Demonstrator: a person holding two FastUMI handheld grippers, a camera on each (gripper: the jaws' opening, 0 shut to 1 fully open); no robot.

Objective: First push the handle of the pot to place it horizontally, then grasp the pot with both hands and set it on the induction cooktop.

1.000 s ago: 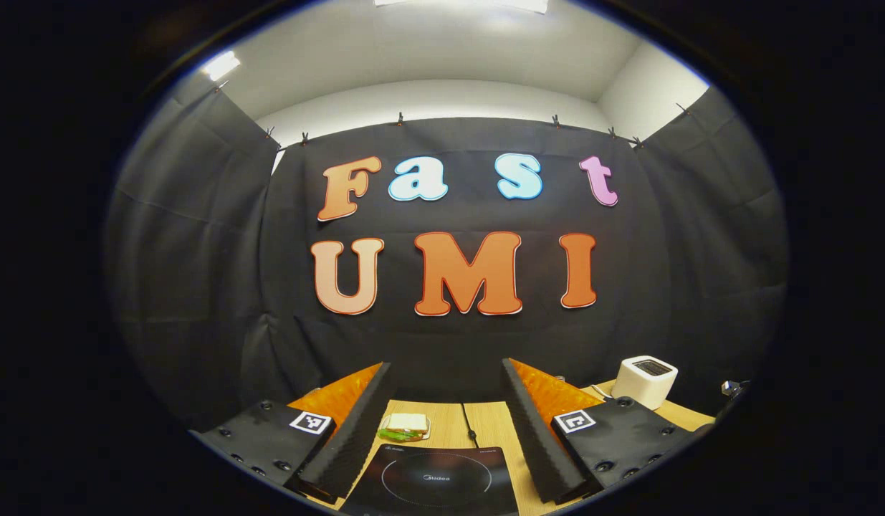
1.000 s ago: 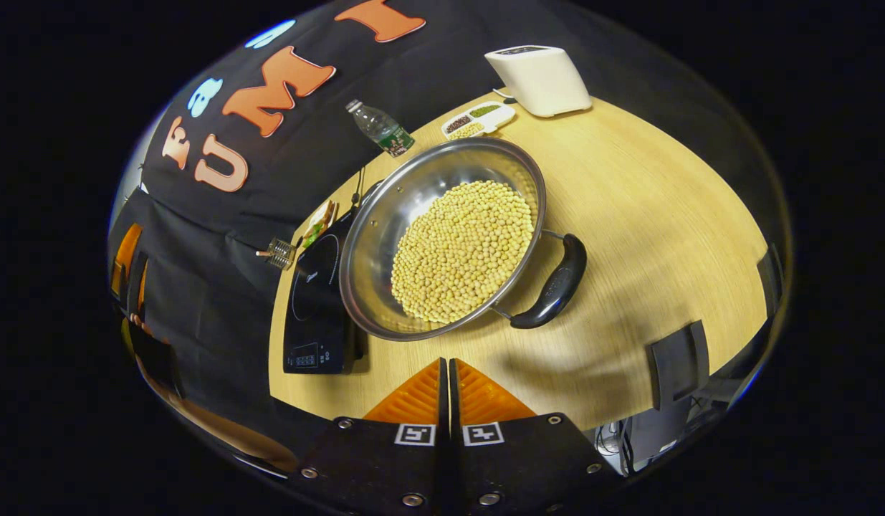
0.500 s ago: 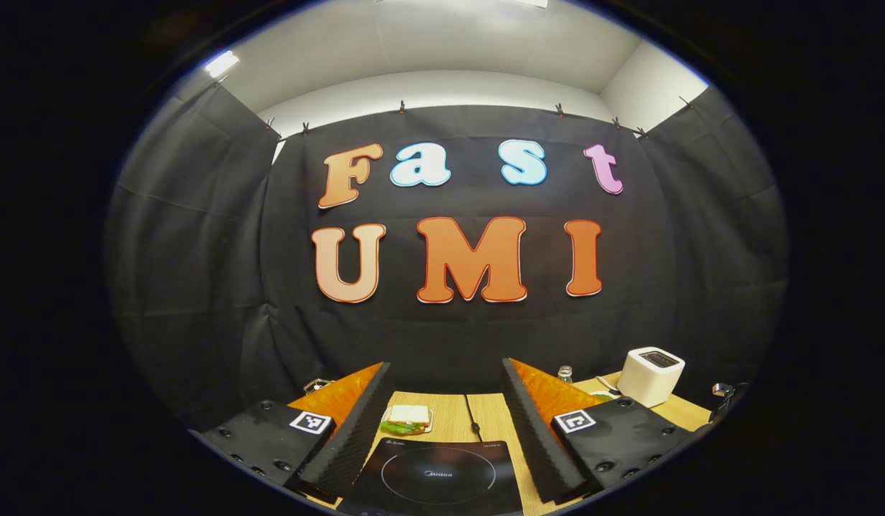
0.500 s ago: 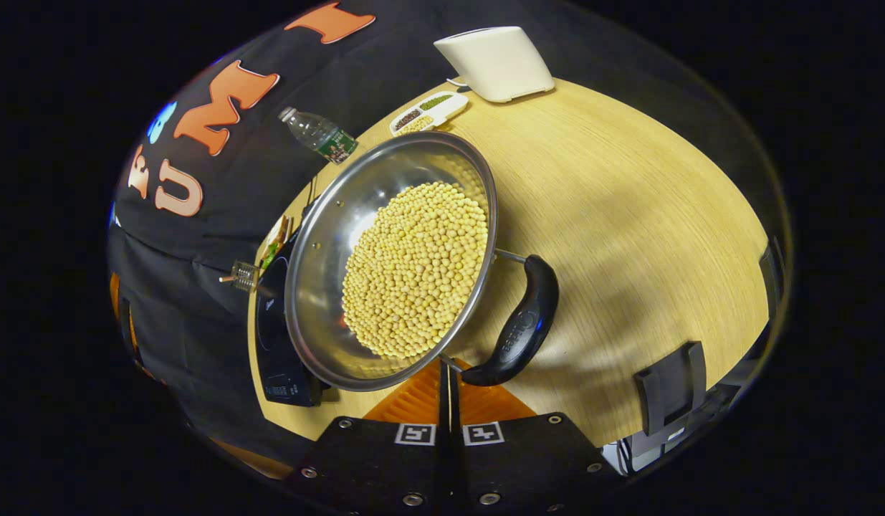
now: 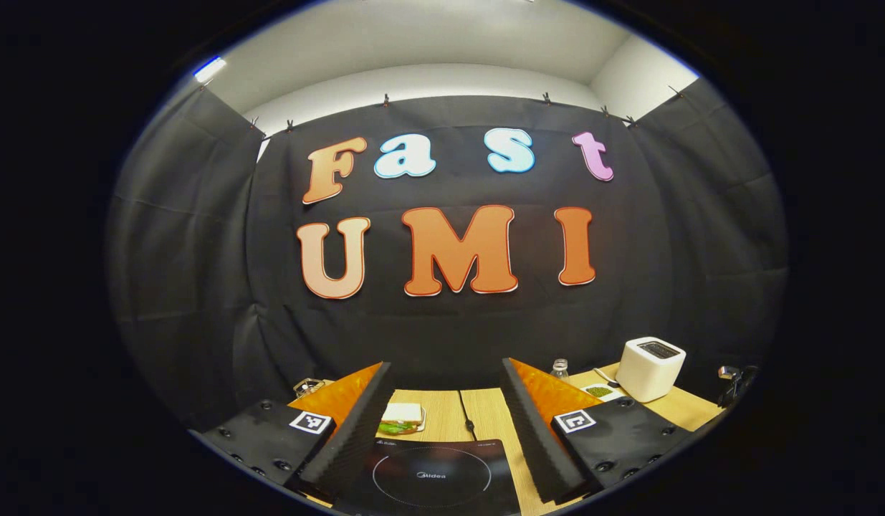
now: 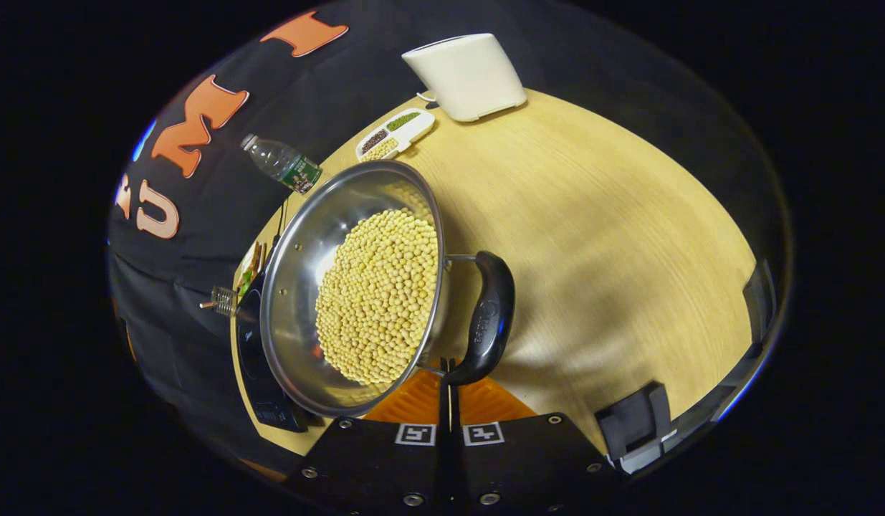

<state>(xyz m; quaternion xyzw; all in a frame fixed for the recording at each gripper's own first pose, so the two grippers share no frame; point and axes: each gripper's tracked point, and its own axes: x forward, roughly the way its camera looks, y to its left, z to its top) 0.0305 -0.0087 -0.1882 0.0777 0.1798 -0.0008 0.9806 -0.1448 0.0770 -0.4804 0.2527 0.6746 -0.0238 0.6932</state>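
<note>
Right claw (image 6: 449, 373), fingers pressed together, has closed in on the pot (image 6: 352, 287) handle (image 6: 489, 319) to begin pushing it; left claw (image 5: 442, 430) hangs spread above the cooktop (image 5: 431, 476).

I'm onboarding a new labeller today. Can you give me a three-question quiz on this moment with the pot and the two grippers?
1. True or false: the left gripper has its fingers spread wide apart.
2. What fills the pot?
A. water
B. pale yellow beans
C. rice noodles
3. Fill in: the right gripper has its tips at the lower end of the pot's black ____.

Key: 1 true; 2 B; 3 handle.
</note>
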